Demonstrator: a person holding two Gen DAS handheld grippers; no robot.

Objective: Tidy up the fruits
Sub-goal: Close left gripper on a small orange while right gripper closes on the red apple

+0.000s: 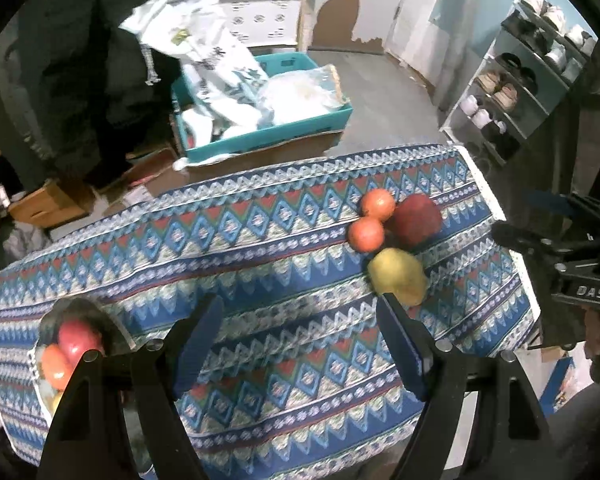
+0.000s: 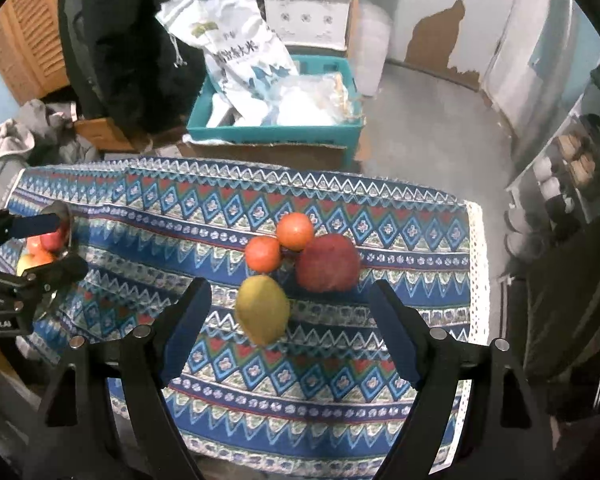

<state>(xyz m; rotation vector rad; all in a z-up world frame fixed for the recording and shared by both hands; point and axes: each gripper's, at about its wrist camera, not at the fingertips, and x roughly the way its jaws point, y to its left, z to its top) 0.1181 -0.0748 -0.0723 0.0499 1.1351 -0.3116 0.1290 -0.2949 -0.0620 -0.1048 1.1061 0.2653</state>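
Observation:
On the patterned tablecloth [image 2: 220, 392] lie two oranges [image 2: 296, 231] [image 2: 263, 254], a large dark red fruit [image 2: 328, 263] and a yellow-green fruit [image 2: 262, 308], all close together. My right gripper [image 2: 290, 292] is open above them. The yellow-green fruit shows between its blue pads, nearer the left one, and neither pad touches it. My left gripper [image 1: 298, 312] is open over bare cloth with nothing between its fingers. A metal bowl [image 1: 80, 305] at its lower left holds a red apple [image 1: 78, 338] and an orange fruit [image 1: 54, 366]. The same fruit group [image 1: 398, 276] lies to its right.
Beyond the table's far edge a teal crate [image 2: 276, 134] holds white bags, with cardboard under it. A shoe rack [image 1: 516, 92] stands at the right. Dark clothing hangs at the back left. The other gripper [image 1: 568, 256] shows at the right edge of the left wrist view.

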